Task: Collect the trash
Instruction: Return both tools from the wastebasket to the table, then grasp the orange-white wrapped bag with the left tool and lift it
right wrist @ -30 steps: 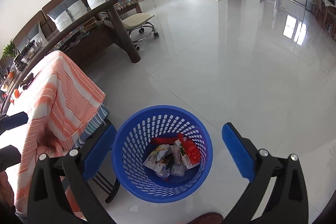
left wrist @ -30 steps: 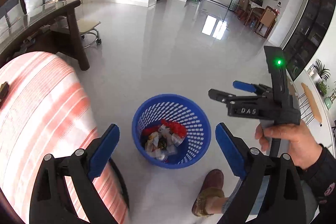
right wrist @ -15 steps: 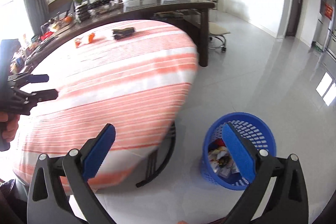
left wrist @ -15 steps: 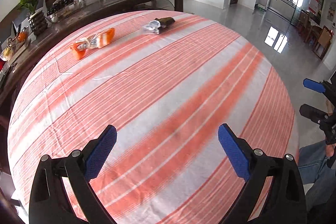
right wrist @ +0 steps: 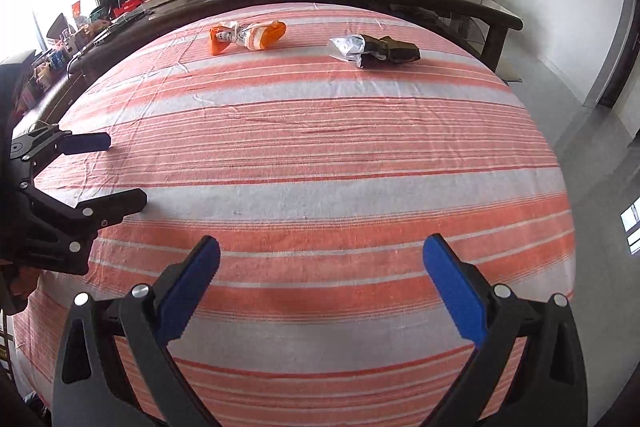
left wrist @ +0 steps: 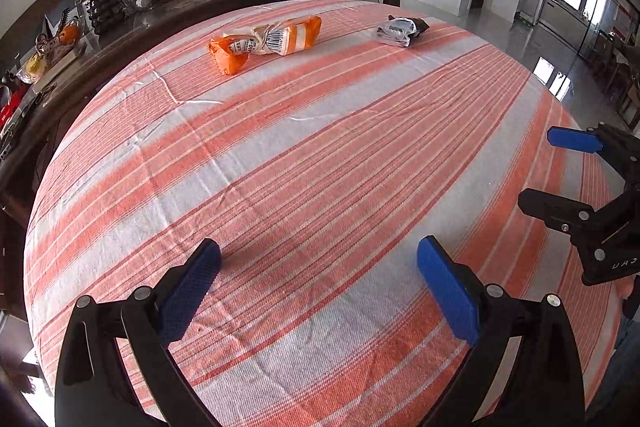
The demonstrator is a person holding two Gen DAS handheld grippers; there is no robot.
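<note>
Two pieces of trash lie on the striped cloth (left wrist: 320, 167), well apart from both grippers. One is an orange wrapper (left wrist: 266, 43), crumpled and twisted at its middle, with a white panel carrying a barcode; in the left wrist view it sits toward 11 o'clock at the far side of the table. The other is a dark wrapper (left wrist: 402, 30) with a silvery, foil-like open end, toward 1 o'clock of the same view, to the right of the orange one and not touching it.

Two grippers show, each with a pair of blue ribbed pads on black arms. The left gripper (left wrist: 318, 281) has its tongs spread wide over bare cloth, having just been opening, with nothing between them. The right gripper (right wrist: 320, 277) is likewise spread and empty.

One cloth covers the table, woven, in orange and white bands with a few creases.

Only the right wrist view shows the dark wrapper's knotted brown body clearly (right wrist: 374, 51), and the left gripper at 9 o'clock. Only the left wrist view shows the barcode, the right gripper at 3 o'clock, and the glossy floor (left wrist: 516, 39) beyond.
</note>
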